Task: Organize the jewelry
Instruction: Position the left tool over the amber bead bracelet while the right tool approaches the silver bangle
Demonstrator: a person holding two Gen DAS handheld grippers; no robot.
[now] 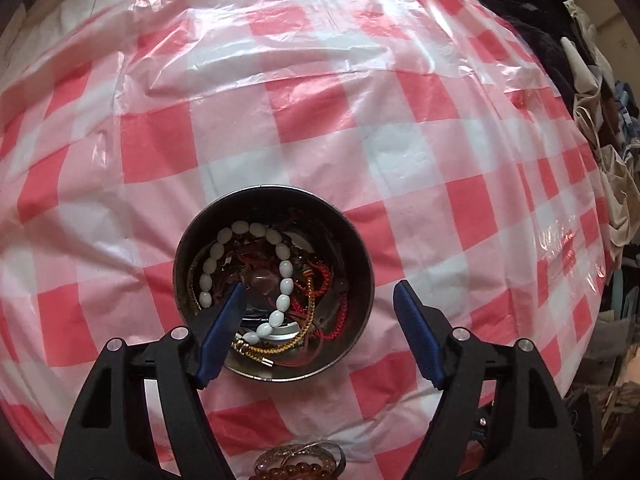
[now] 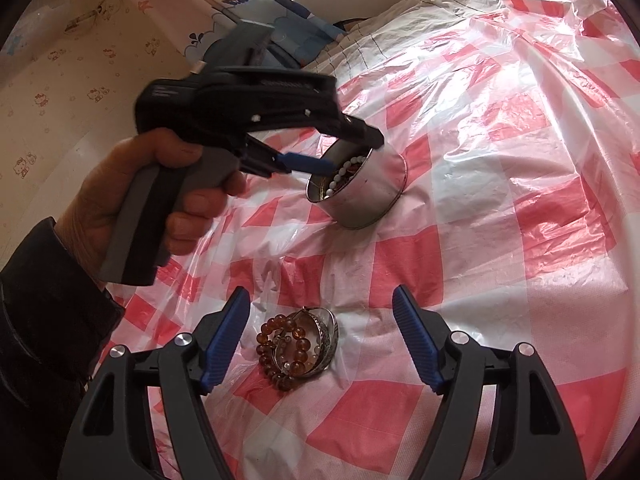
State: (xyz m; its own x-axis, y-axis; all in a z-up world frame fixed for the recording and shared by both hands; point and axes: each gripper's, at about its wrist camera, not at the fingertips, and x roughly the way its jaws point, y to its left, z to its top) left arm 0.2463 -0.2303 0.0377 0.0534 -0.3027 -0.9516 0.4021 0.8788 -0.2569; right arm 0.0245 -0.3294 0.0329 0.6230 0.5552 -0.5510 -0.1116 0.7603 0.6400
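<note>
A round metal tin [image 1: 276,284] holding a white oval-bead string [image 1: 256,276] and red and gold cords sits on the red-and-white checked plastic sheet [image 1: 400,160] over the bed. The left claw [image 1: 320,304] straddles its rim, spread wide, empty. Nearer than the tin, an amber bead bracelet with silver bangles [image 2: 298,346] lies between the right claw's [image 2: 320,312] wide, empty fingers. Collecting looks underway; next, close on that pile.

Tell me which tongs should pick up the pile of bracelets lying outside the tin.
Right. The right tongs stand open with the bracelet pile between their fingers. The left tongs are open over the tin, one finger inside it.
</note>
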